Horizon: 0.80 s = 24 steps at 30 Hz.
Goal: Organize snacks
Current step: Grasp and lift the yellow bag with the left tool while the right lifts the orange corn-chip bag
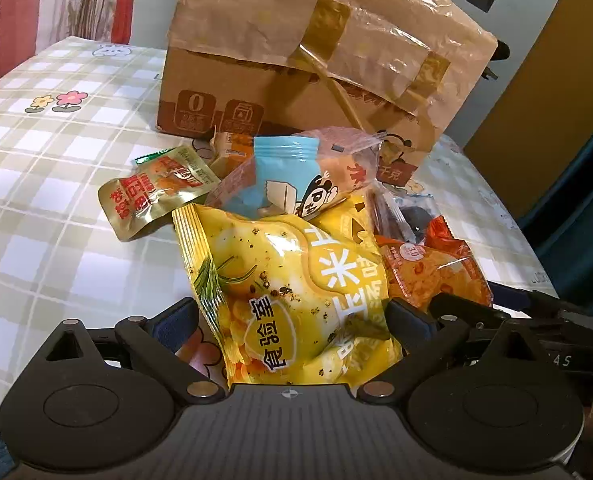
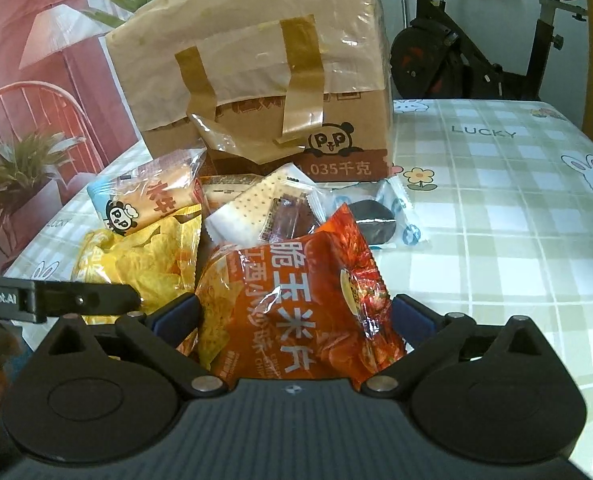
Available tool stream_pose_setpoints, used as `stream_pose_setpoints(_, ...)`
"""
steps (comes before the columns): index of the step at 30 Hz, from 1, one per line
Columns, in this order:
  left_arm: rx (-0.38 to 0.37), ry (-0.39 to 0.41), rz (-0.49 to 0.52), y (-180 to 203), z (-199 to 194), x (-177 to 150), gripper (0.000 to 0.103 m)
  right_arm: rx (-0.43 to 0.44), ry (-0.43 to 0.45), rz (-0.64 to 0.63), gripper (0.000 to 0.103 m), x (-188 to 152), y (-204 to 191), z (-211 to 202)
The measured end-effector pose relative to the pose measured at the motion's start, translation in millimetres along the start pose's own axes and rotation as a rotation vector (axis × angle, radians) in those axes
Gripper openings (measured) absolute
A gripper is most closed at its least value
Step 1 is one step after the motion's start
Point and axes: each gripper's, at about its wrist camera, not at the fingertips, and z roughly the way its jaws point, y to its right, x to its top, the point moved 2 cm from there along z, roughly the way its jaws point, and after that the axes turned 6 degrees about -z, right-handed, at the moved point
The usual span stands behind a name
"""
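On the table (image 2: pixel 496 240) before the box (image 2: pixel 256 80), I straddle the yellow bag (image 1: pixel 288 292) with the left gripper (image 1: pixel 292 316) and the orange bag (image 2: pixel 296 304) with the right gripper (image 2: pixel 296 316), both wide and not gripping; next I must close squarely.

We see the yellow crinkly chip bag (image 1: pixel 292 292) nearest, left of the orange-red chip bag (image 2: pixel 296 304) (they touch); behind both stands the taped brown cardboard box (image 2: pixel 256 92) on the checked tablecloth (image 2: pixel 496 240).

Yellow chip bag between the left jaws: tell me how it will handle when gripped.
The yellow chip bag looks puffed with air, so probably light and squashy. Its glossy film may slip. The contents look like chips, likely to crush if the left hand-held gripper closes hard.
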Motion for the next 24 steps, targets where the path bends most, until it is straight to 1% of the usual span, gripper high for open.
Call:
stream_pose_setpoints(2, -0.030, 0.007, 0.006, 1, -2, 0, 0.088, 0.004, 0.006, 0.004, 0.103, -1, 1, 0)
stream_pose_setpoints(3, -0.038, 0.016, 0.019, 3, -5, 1, 0.085, 0.007, 0.008, 0.008, 0.103, -1, 2, 0)
stream_pose_setpoints(5, -0.004, 0.032, 0.069, 7, -9, -1, 0.082, 0.010, 0.012, 0.016, 0.103, -2, 3, 2)
stream_pose_setpoints(7, -0.004, 0.041, 0.076, 7, -12, -1, 0.079, 0.009, 0.015, 0.022, 0.103, -2, 4, 3)
stream_pose_setpoints(10, -0.007, 0.072, 0.082, 9, -19, 1, 0.077, 0.007, 0.024, 0.022, 0.103, -2, 3, 3)
stream_pose_setpoints(15, -0.007, 0.129, 0.110, 12, -32, 5, 0.076, 0.005, 0.034, -0.002, 0.103, -3, -1, 5)
stream_pose_setpoints(21, -0.047, 0.195, 0.137, 18, -50, 7, 0.076, 0.001, 0.037, -0.006, 0.103, -3, -2, 6)
stream_pose_setpoints(24, -0.044, 0.236, 0.166, 24, -57, 6, 0.076, 0.002, 0.039, -0.013, 0.102, -3, -3, 4)
